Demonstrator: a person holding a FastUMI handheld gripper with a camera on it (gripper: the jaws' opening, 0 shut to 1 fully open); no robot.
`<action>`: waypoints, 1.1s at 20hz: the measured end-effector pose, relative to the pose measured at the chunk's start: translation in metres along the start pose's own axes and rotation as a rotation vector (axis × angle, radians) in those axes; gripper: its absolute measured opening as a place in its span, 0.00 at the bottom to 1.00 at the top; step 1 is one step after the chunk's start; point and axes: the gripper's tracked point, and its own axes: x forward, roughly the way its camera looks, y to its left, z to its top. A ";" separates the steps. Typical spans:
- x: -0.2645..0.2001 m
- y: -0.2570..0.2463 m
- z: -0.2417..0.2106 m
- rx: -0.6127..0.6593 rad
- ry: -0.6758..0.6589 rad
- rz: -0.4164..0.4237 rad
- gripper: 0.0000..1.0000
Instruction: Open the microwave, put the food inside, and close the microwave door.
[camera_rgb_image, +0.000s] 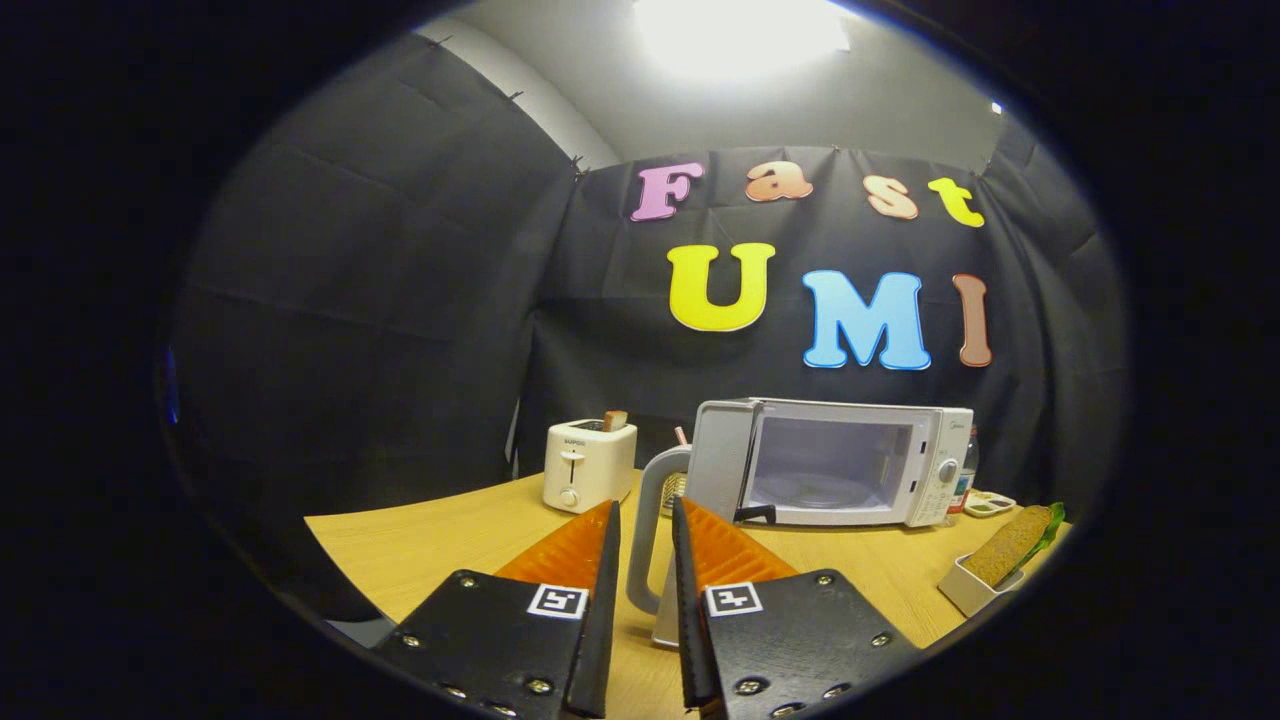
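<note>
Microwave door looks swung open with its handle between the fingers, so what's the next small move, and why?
Probably spread the gripper and back off the door handle. The microwave door stands wide open, the cavity looks empty, and the sandwich sits in its tray to the right. Whether the fingers press the handle is unclear.
</note>
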 end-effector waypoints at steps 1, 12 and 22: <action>-0.006 0.002 -0.001 0.016 0.008 0.052 0.34; -0.092 -0.226 -0.005 0.049 -0.063 -0.314 0.90; -0.135 -0.387 -0.077 0.280 -0.009 -0.653 0.94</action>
